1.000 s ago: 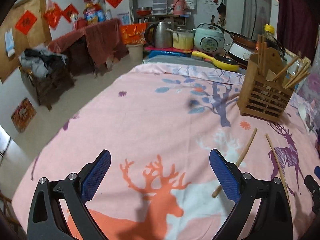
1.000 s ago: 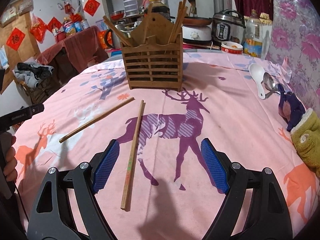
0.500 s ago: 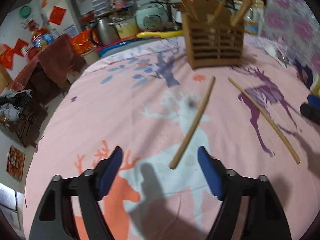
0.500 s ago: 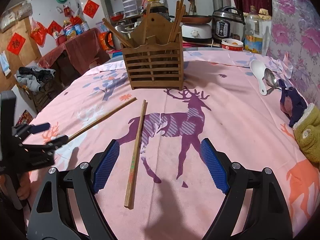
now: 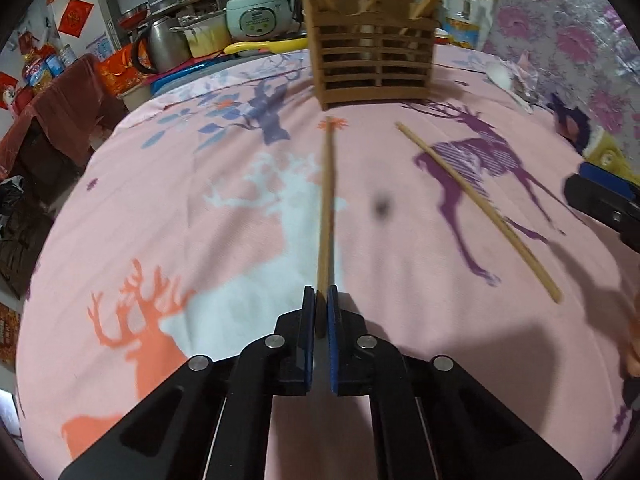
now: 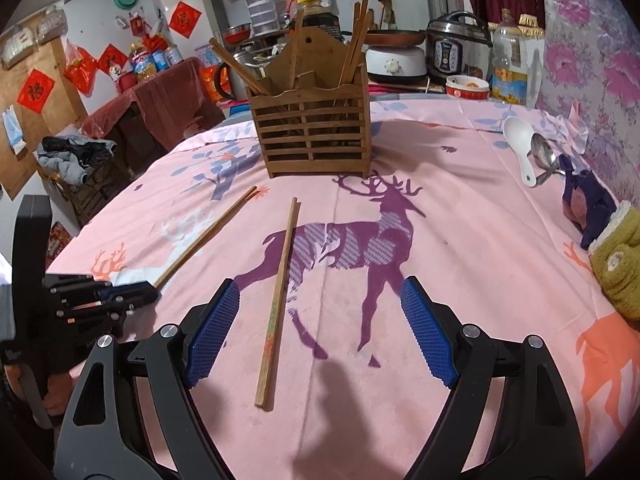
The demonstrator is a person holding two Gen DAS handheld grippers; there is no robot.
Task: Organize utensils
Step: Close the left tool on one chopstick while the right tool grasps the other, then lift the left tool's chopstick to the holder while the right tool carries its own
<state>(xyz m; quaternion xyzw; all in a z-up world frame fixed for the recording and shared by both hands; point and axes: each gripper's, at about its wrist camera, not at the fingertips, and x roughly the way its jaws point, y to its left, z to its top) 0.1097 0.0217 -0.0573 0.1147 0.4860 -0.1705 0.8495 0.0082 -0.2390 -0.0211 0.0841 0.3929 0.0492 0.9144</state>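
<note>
My left gripper (image 5: 321,291) is shut on the near end of a wooden chopstick (image 5: 327,208), which lies along the pink deer tablecloth and points toward the slatted wooden utensil holder (image 5: 370,66). In the right wrist view the same chopstick (image 6: 208,234) runs into the left gripper (image 6: 134,294) at the left edge. A second chopstick (image 6: 280,292) lies between the fingers of my right gripper (image 6: 320,328), which stands open just above the cloth. The holder (image 6: 316,128) stands behind it with several chopsticks upright inside. The second chopstick (image 5: 476,208) lies right of the held one.
A white spoon (image 6: 518,146) and a metal spoon (image 6: 544,158) lie at the table's right edge, beside a purple and green plush toy (image 6: 600,232). Cookers, a kettle and bottles crowd the counter behind the table. A person's hand (image 6: 16,368) holds the left tool.
My left gripper swung right and down to the chopstick's near end and closed on it. My right gripper stayed in place, open.
</note>
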